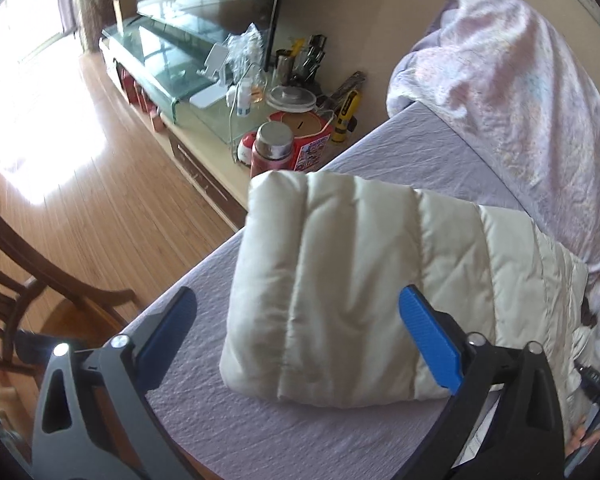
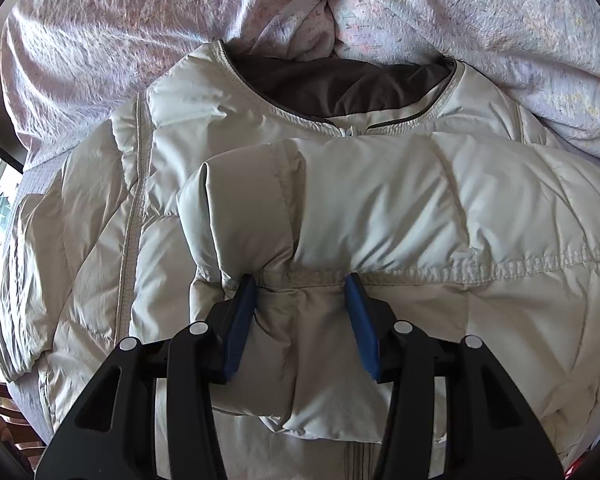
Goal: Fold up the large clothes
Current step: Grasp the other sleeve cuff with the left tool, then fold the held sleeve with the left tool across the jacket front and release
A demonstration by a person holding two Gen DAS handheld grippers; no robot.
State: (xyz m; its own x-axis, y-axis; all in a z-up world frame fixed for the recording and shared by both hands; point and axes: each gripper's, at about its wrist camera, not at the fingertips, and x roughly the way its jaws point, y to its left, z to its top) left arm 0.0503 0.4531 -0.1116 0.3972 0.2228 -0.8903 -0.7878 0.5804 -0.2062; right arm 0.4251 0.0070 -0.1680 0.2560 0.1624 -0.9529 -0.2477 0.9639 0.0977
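In the left wrist view, the left gripper (image 1: 296, 332) is spread wide above the puffy end of the cream padded jacket (image 1: 340, 280), with no pad pressing on it. This end lies on the bed (image 1: 420, 152), near the edge that faces the cabinet (image 1: 204, 168). For a clean fold, the bulging sleeve should be taken low, near the bed sheet, so that the filling is not merely squeezed. Beyond the jacket, a flask (image 1: 272, 148), a tin (image 1: 312, 136) and a torch (image 1: 346, 116) stand on the cabinet, well apart from the jacket; a chair (image 1: 28, 276) stands beside the bed edge.

In the right wrist view, the right gripper (image 2: 300, 308) is pinching a thick fold of the sleeve (image 2: 340, 208), which is laid across the jacket's chest below the collar (image 2: 340, 84). The sleeve should be pressed flat before it is let go. The rumpled quilt (image 2: 140, 20) crowds the collar side.
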